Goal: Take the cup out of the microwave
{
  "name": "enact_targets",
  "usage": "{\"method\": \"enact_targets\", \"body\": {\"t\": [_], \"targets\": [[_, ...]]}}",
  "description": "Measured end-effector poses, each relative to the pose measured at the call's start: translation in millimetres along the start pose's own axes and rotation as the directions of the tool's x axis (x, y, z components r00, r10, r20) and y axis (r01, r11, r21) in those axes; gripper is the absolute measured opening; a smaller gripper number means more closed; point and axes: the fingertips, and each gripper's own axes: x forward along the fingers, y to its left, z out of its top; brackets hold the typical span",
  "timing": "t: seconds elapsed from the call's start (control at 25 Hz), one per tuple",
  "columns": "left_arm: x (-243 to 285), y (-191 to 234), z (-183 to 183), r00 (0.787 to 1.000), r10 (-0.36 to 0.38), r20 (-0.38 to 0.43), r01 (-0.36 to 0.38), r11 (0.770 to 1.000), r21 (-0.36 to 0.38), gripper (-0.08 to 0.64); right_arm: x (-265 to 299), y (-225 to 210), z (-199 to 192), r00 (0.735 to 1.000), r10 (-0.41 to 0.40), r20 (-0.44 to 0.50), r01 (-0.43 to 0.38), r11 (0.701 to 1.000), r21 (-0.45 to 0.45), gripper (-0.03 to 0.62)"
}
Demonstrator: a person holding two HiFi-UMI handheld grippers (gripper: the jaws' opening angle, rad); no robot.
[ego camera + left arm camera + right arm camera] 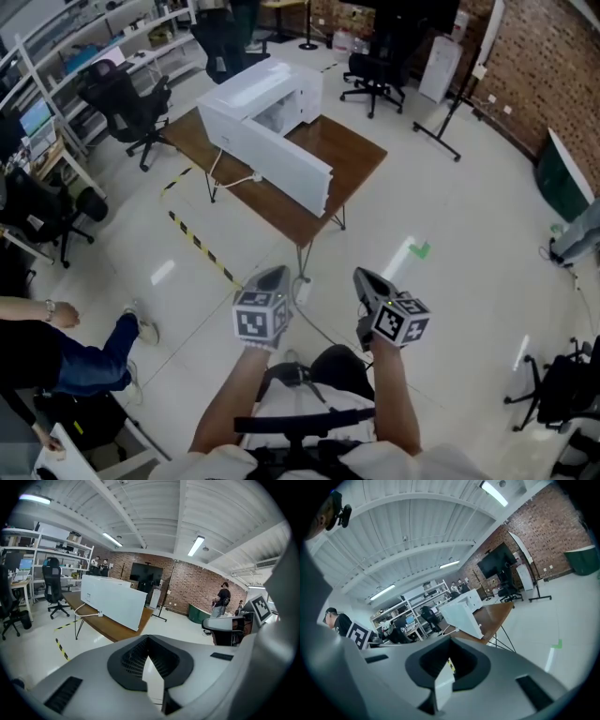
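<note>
place: lab workspace | brick wall (pixel 544 47), shelving (pixel 84 37), office chairs (pixel 127 108)

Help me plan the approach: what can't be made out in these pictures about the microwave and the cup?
- Cup: in the head view the microwave cavity is too small and pale to show one.
- Cavity, left gripper view: hidden behind the open door.
- Cavity, right gripper view: too small, with the door across it.

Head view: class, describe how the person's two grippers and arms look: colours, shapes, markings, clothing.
The left gripper and right gripper are grey and taper to a point, with dark ribbed pads. Each carries a cube of black-and-white square markers. The forearms are bare; the top is white.
</note>
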Motion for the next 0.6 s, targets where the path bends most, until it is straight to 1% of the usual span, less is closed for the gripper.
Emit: {"method": "enact_targets", "body": {"t": [0.28,0.4,0.6], "targets": [[23,17,15,1.000,0.006,0.003,-0.006,1.000,-0.014,-0.006,34,-14,15,1.000,0.005,-0.010,-0.005,1.000,0.002,0.002],[35,29,25,1.000,0.025,0.006,-0.025,1.000,-0.019,-0.006,57,-21,24,1.000,0.018,-0.016,-0.018,1.000,0.006,0.002],[64,52,47,0.998,0.058,0.012,-0.058,0.997,-0.041,-0.006,96,-40,53,1.000,0.019,-0.017,-0.020,1.000,-0.009,0.001]]}}
